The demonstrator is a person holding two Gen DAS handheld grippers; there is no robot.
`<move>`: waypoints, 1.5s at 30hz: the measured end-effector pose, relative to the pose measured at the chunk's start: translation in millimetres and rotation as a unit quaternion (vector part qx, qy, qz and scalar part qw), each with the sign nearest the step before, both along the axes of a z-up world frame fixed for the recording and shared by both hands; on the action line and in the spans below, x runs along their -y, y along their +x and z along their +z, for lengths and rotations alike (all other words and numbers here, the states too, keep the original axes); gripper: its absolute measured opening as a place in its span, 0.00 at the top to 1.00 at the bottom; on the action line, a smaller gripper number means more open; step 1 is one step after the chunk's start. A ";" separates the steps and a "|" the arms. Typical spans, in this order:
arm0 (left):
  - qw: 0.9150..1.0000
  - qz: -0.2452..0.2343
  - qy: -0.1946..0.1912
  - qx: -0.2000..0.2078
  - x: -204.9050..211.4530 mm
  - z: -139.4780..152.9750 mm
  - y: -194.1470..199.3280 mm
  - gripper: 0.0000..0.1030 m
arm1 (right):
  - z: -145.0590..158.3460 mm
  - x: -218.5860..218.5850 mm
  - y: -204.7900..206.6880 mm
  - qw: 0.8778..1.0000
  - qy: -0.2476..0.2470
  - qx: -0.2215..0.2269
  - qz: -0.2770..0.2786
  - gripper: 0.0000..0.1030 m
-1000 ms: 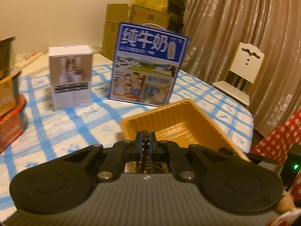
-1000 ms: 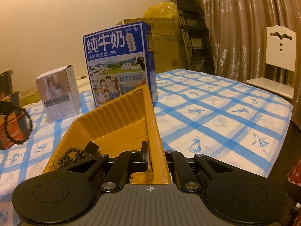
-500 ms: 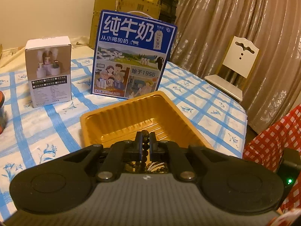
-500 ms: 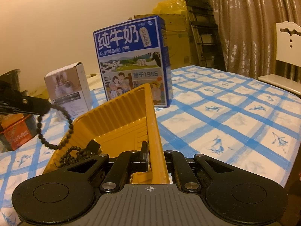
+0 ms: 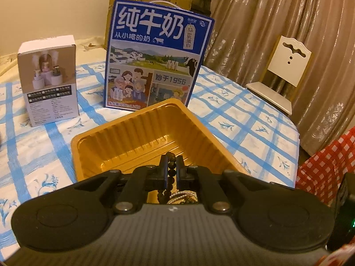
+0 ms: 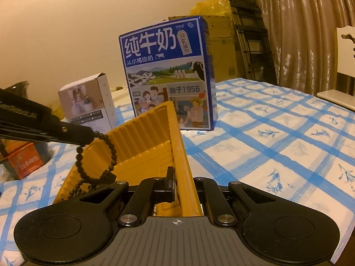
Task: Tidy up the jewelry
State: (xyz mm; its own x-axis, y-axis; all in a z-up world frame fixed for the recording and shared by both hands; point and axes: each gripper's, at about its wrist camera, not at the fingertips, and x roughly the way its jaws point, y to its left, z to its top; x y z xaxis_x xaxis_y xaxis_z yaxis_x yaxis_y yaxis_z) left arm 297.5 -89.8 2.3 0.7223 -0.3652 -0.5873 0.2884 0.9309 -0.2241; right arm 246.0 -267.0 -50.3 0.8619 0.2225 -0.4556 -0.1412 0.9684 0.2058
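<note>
Now left gripper point(image 5: 172, 166) pinches dark round-bead bracelet point(image 6: 110, 153) above ribbed yellow plastic tray point(image 5: 137, 133); right gripper point(image 6: 180, 184) clamps tray wall at 3 o'clock. Next, probably: lower, release.

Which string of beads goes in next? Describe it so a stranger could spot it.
Find the tall blue milk carton; before it sits the ribbed yellow plastic tray. Above its left side hangs a dark round-bead bracelet, pinched by the left gripper. Unlike the jewelry lying inside, it dangles.

Tray point(image 5: 142, 139) before milk carton point(image 5: 155, 55) — bracelet point(image 6: 111, 153) seemingly above.
</note>
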 end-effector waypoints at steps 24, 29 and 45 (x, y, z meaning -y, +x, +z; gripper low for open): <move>0.991 0.119 0.058 -0.022 -85.6 -7.4 -57.6 0.63 | -2.4 -6.7 3.3 1.000 0.005 -0.006 -0.003 0.94; 0.985 0.158 0.066 -0.036 -114.2 -18.3 -76.0 0.63 | -5.3 -17.9 8.7 1.000 0.002 -0.007 0.005 0.94; 0.981 0.162 0.106 -0.030 -109.1 -34.1 -98.6 0.48 | -33.2 -11.7 43.5 0.996 0.041 -0.068 0.032 0.78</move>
